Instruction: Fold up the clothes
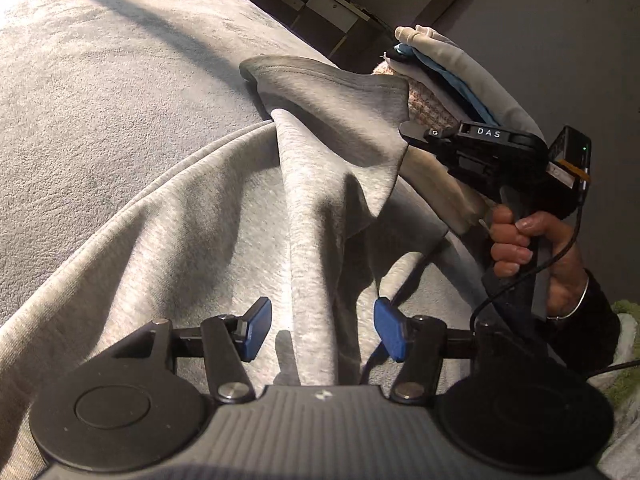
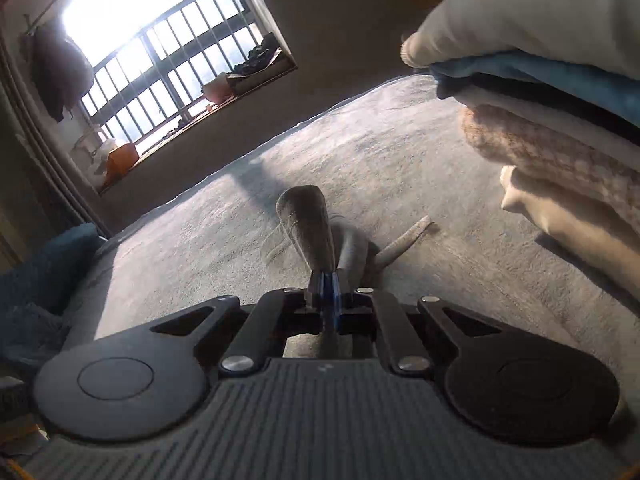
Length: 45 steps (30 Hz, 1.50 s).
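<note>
Grey garment [image 1: 312, 200] in right gripper [image 2: 326, 296]

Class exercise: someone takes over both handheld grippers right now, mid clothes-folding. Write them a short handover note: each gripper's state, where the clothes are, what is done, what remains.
Right gripper: shut on an edge of the grey sweatshirt, lifted above the bed cover.
Left gripper: open, pads either side of a raised ridge of the same sweatshirt, not pinching it.
Pile of folded clothes: stacked on the bed beside the right gripper.
Done: earlier garments folded and stacked.
Left: the sweatshirt is still rumpled, not visibly folded; fold it, then add it to the pile.
</note>
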Motion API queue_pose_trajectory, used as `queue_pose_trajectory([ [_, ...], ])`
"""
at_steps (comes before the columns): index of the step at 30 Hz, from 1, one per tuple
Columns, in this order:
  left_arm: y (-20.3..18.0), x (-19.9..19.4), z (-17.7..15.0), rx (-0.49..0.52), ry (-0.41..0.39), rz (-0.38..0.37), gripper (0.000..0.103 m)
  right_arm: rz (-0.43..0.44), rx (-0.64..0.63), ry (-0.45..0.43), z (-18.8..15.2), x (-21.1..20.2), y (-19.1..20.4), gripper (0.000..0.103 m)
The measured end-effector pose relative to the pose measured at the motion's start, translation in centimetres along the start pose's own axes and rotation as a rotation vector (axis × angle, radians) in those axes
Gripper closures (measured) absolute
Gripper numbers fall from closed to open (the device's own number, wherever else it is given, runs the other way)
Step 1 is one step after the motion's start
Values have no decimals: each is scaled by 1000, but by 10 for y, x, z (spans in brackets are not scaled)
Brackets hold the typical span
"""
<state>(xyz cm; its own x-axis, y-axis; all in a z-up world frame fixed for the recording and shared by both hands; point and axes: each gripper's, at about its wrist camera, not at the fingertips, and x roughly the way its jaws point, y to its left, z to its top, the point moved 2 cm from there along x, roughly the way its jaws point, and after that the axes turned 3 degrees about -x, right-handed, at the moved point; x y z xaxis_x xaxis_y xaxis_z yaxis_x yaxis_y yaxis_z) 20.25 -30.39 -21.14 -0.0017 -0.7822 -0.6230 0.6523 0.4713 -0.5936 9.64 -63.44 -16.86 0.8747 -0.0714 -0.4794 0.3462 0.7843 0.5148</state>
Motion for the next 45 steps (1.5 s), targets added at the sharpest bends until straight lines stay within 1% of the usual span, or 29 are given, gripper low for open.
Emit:
queue_pose_trajectory([
  [3,3,-1,-3,-16,22,-22,44,-79,265,-38,-22,-22,-63,102],
  [5,8,-2,-5,-40,24,-20,44,-92,392,-62,-36,-29,-89,103],
  [7,12,-1,-7,-74,16,-13,44,-89,486,-80,-47,-32,-109,103],
  [9,21,3,1,-115,3,1,44,-49,573,-87,-53,-30,-121,103],
  [10,23,5,5,-128,-4,18,44,-35,603,-87,-54,-29,-124,100],
  [11,25,7,9,-140,-10,34,44,-27,624,-85,-55,-29,-126,99],
  [13,31,7,13,-160,-19,59,44,-26,625,-75,-53,-26,-125,99],
  [15,36,5,15,-175,-24,79,46,-31,608,-42,-49,-21,-122,98],
  [18,34,8,15,-166,-26,107,46,-31,562,8,-44,-10,-111,93],
  [20,33,10,16,-164,-28,122,46,-73,518,44,-41,1,-102,82],
  [22,33,9,15,-163,-31,132,46,-89,484,72,-39,13,-97,79],
  [24,33,7,14,-159,-32,139,48,-84,463,79,-38,21,-99,80],
  [26,33,8,15,-154,-29,150,50,-90,451,62,-38,19,-103,99],
  [30,31,8,14,-144,-25,169,53,-110,412,-45,-28,-14,-99,100],
  [31,31,8,14,-141,-25,174,53,-121,403,-56,-26,-19,-100,100],
  [35,26,9,14,-101,-19,195,53,-157,382,-77,-21,-34,-108,100],
  [38,21,10,14,-63,-12,218,54,-172,410,-73,-22,-33,-114,100],
  [43,15,11,13,-4,-5,251,54,-212,407,-58,-25,-29,-120,100],
  [44,13,11,12,6,-5,256,54,-235,400,-51,-26,-29,-123,100],
  [45,12,12,12,14,-5,261,54,-277,384,-50,-27,-29,-126,100],
])
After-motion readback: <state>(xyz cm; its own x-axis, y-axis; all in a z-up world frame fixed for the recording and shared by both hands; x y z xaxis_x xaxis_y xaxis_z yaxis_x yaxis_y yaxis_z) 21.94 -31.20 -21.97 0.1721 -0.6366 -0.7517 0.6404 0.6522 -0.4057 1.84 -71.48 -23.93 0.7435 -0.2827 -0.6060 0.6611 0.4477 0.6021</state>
